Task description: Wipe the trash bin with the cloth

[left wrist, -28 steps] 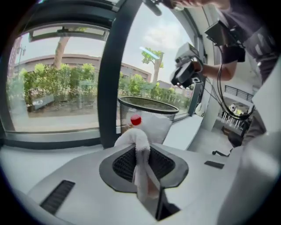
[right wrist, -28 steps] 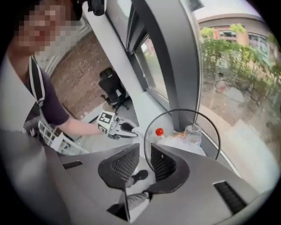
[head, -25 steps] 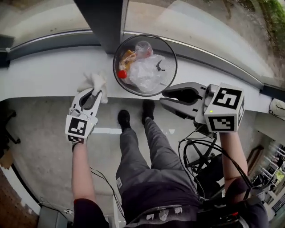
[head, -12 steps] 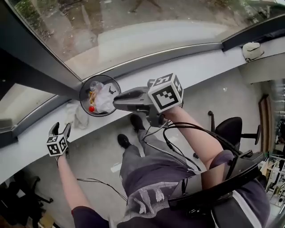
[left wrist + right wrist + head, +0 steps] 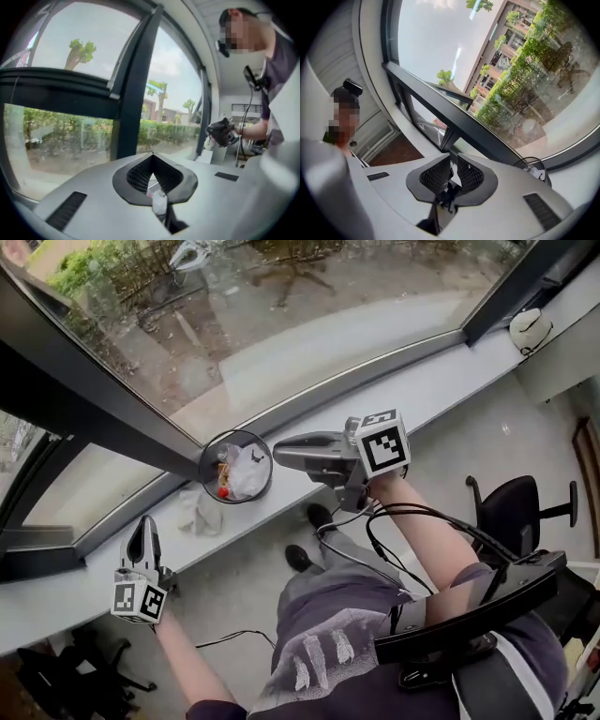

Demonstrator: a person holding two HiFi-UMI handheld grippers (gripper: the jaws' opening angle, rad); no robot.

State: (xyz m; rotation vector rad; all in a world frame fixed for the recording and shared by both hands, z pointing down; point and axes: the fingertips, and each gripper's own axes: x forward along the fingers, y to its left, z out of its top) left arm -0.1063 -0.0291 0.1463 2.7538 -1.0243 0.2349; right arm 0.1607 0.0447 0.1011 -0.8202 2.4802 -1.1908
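Cloth (image 5: 199, 513) unheld, left of trash bin (image 5: 202, 472), centre-left; left gripper (image 5: 147, 521) closed, empty; right gripper (image 5: 278, 448) slightly ajar, empty; wiping seemingly over.

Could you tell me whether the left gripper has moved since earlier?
Yes: the left gripper has left the cloth beside the trash bin, shifting left along the sill; jaws just closed, empty.

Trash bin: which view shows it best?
The head view. It looks down on the trash bin standing on the window ledge, with its round open top and the rubbish inside in plain sight. The left gripper view and the right gripper view face the window and outdoors, and neither shows the bin.
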